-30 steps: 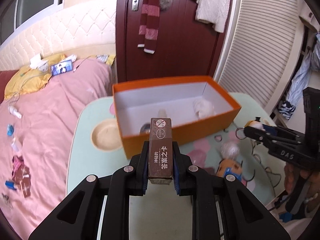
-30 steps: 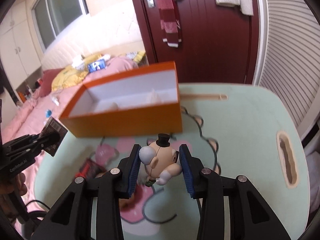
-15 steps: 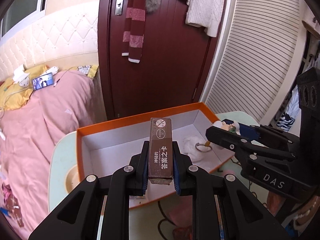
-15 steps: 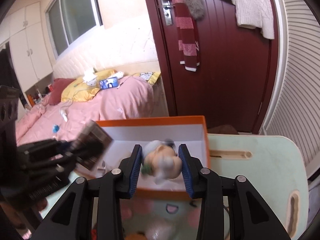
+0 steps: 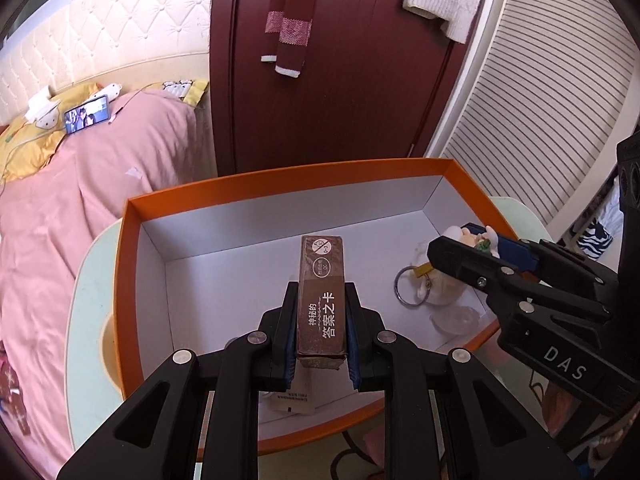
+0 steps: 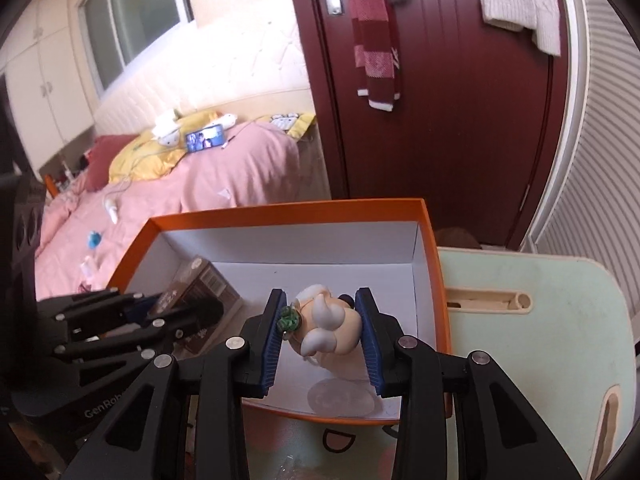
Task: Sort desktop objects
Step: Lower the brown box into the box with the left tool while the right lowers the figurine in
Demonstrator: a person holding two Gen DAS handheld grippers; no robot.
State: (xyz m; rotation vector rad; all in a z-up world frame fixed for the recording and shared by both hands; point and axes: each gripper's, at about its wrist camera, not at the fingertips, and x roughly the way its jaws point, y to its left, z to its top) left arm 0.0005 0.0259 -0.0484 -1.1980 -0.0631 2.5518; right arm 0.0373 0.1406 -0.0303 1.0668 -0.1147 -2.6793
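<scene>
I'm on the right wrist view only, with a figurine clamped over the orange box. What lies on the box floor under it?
Observer: A metal key ring on a fluffy white charm, just below the figurine in your right tongs.
Operator: And the left side?
Observer: The left tongs clamp a brown card box, white lettering facing up, above the middle of the orange box.
Operator: Anything beneath that?
Observer: A white printed slip lies near the front wall.
</scene>
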